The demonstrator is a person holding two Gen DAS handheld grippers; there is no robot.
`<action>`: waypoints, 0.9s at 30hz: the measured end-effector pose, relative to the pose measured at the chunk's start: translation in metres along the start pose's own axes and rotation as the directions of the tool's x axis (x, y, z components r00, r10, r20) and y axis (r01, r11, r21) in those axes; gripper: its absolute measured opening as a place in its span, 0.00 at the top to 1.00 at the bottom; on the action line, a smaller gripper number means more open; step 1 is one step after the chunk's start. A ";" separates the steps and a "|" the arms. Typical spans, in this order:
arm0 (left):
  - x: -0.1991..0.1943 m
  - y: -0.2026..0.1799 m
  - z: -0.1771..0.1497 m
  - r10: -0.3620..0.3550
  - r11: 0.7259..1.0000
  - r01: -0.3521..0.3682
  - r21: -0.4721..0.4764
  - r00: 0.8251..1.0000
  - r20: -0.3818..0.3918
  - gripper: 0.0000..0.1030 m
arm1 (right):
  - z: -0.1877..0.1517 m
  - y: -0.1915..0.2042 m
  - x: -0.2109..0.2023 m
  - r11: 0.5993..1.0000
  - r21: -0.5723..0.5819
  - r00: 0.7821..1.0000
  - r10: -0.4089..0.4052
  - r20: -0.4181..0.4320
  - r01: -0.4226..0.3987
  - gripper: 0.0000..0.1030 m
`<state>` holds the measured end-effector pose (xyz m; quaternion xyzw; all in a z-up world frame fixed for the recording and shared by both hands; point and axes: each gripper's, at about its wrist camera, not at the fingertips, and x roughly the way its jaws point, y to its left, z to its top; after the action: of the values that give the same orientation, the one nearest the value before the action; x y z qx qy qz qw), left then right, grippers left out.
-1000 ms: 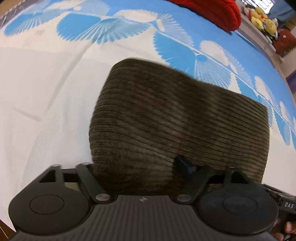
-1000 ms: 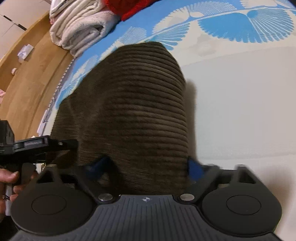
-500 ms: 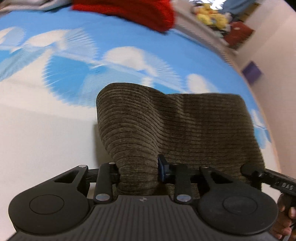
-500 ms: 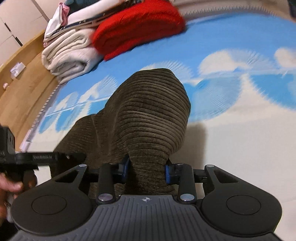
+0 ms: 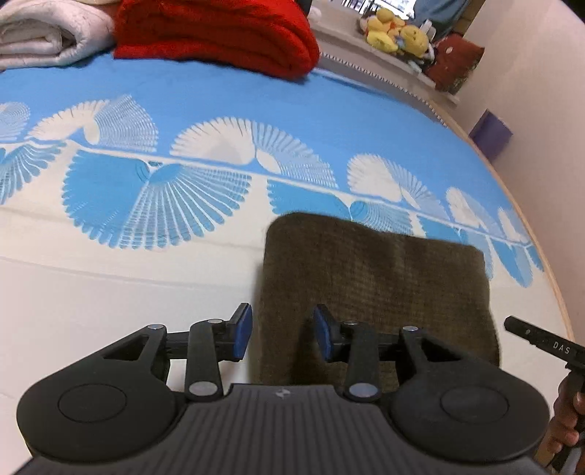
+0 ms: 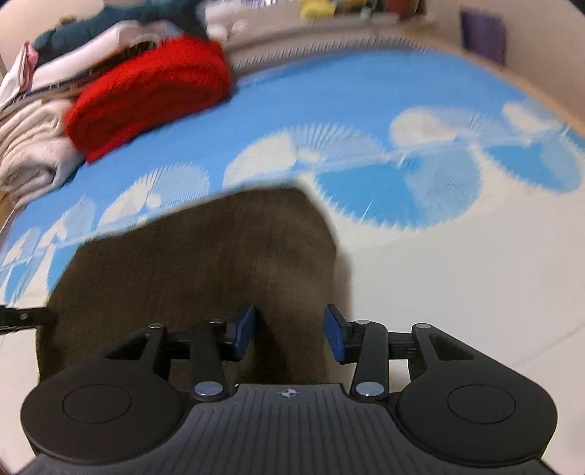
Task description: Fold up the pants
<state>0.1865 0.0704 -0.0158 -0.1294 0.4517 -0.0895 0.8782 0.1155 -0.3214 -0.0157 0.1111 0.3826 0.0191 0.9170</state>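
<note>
The pants (image 5: 376, 292) are brown corduroy, folded into a flat block on the white and blue bedspread; they also show in the right wrist view (image 6: 204, 263). My left gripper (image 5: 283, 336) is open at the block's near left corner, with cloth lying between its blue pads (image 5: 243, 330) but not pinched. My right gripper (image 6: 289, 336) is open at the near right corner, its pads (image 6: 334, 338) apart over the cloth. The near edge of the pants is hidden behind both gripper bodies.
A folded red blanket (image 5: 219, 33) and pale folded bedding (image 5: 47, 36) lie at the bed's far side. Stuffed toys (image 5: 398, 29) sit on a ledge beyond. The bed's wooden edge (image 5: 530, 226) curves at the right. The right gripper's handle (image 5: 541, 339) shows at the left view's right edge.
Half a second ago both grippers were shut on the pants and holding the cloth up. Now both have opened and the pants lie flat on the bed.
</note>
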 end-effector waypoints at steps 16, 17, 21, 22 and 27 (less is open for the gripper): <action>0.001 -0.019 -0.039 0.016 0.967 0.029 0.253 0.984 -0.175 0.58 | -0.043 0.012 0.013 0.962 -0.224 0.946 0.081 -0.315 -0.157 0.54; -0.005 -0.014 -0.029 -0.009 0.980 0.034 0.197 0.992 -0.122 0.48 | -0.039 0.009 0.011 0.968 -0.199 0.954 0.090 -0.285 -0.150 0.53; -0.008 0.002 -0.006 -0.044 0.999 0.044 0.012 0.999 -0.020 0.22 | -0.022 -0.012 0.006 0.990 -0.080 0.989 0.104 -0.108 -0.113 0.31; -0.003 0.003 -0.003 -0.052 0.999 0.051 -0.019 0.998 -0.025 0.20 | -0.019 -0.018 0.009 0.994 -0.046 0.992 0.092 -0.084 -0.096 0.28; 0.029 0.002 0.011 -0.077 0.993 0.072 -0.089 0.996 -0.052 0.19 | -0.009 -0.033 0.038 0.995 0.058 0.993 0.085 -0.085 -0.081 0.22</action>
<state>0.2124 0.0662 -0.0325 -0.1820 0.4743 -0.1061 0.8548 0.1343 -0.3476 -0.0558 0.1510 0.4178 0.0516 0.8944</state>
